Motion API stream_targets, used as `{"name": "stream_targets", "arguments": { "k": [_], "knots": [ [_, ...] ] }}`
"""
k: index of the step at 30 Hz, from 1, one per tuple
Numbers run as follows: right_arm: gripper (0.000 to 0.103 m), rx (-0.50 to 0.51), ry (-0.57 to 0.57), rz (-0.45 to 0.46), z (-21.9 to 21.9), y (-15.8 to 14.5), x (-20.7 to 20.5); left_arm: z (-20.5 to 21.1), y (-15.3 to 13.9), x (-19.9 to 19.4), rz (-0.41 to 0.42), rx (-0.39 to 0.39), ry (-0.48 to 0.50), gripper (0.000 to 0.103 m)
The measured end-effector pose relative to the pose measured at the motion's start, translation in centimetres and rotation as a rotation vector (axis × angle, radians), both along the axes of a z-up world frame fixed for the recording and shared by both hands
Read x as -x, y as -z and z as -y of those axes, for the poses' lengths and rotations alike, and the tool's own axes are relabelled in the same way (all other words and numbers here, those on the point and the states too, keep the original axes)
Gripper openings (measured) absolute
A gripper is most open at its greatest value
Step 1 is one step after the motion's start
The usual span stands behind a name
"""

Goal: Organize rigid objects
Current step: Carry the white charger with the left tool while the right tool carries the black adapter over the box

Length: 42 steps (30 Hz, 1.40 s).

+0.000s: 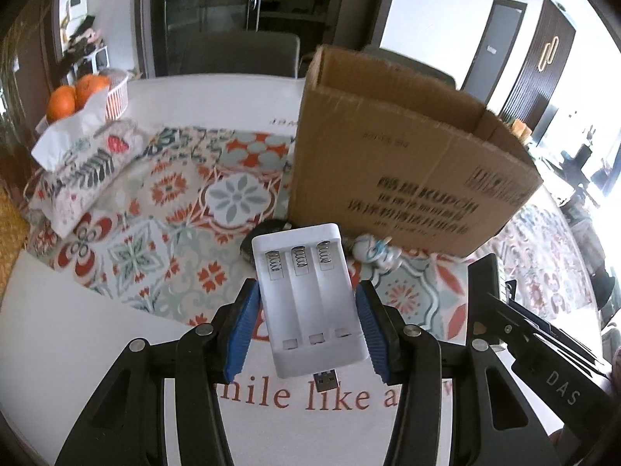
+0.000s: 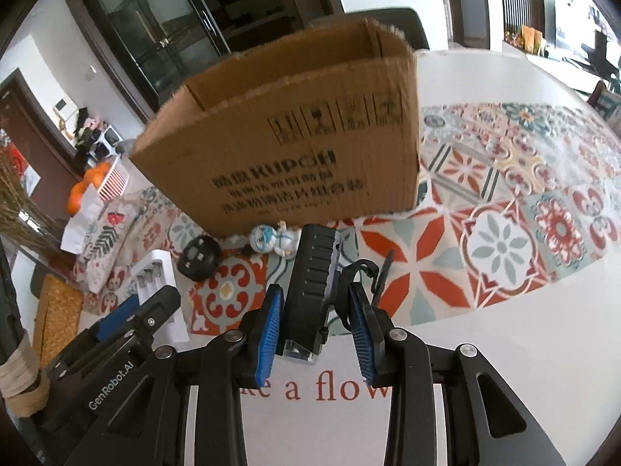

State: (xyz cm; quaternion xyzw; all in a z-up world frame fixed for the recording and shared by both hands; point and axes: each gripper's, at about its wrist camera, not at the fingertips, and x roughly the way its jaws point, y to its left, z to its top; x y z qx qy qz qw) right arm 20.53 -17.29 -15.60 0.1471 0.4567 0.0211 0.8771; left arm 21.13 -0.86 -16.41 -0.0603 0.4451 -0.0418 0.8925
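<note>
My dining room at home, round white table [image 1: 97, 310] under a patterned tile-print cloth [image 1: 174, 202], basket of oranges [image 1: 77, 95], fabric tissue cover [image 1: 83, 178], glass-door cabinet [image 1: 233, 11] behind my chair [image 1: 240, 54], dark wooden doors [image 1: 543, 62].

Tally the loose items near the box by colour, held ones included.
White: 2 — charger, figurine
Black: 2 — device in the right gripper, round adapter
Total: 4
</note>
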Motion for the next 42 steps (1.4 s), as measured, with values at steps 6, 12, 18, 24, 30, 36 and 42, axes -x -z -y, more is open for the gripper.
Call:
{"name": "stream_targets", "arguments": {
  "k": [6,12,18,24,30,36,42],
  "knots": [
    [0.035,0.006,0.002,0.066,0.4,-2.8,0.4,0.4,-2.6,0.0,0.054,0.009,0.021,0.05],
    [0.035,-0.001,0.006,0.118,0.9,-5.1,0.7,0.8,-5.0,0.0,0.102,0.018,0.039,0.05],
    [0.035,0.009,0.007,0.174,1.0,-7.6,0.5,1.0,-7.0,-0.5,0.142,0.021,0.053,0.05],
    [0.035,0.014,0.003,0.22,0.9,-9.5,-0.1,1.3,-9.1,-1.4,0.175,0.017,0.071,0.05],
    [0.035,0.018,0.006,0.267,1.2,-11.3,-1.3,2.0,-11.0,-3.1,0.186,0.02,0.114,0.05],
    [0.035,0.021,0.006,0.282,1.4,-12.5,-2.7,2.5,-12.2,-5.1,0.178,0.026,0.155,0.05],
    [0.035,0.017,-0.003,0.265,1.7,-12.9,-4.7,3.1,-13.0,-7.7,0.155,0.017,0.19,0.05]
  ]
}}
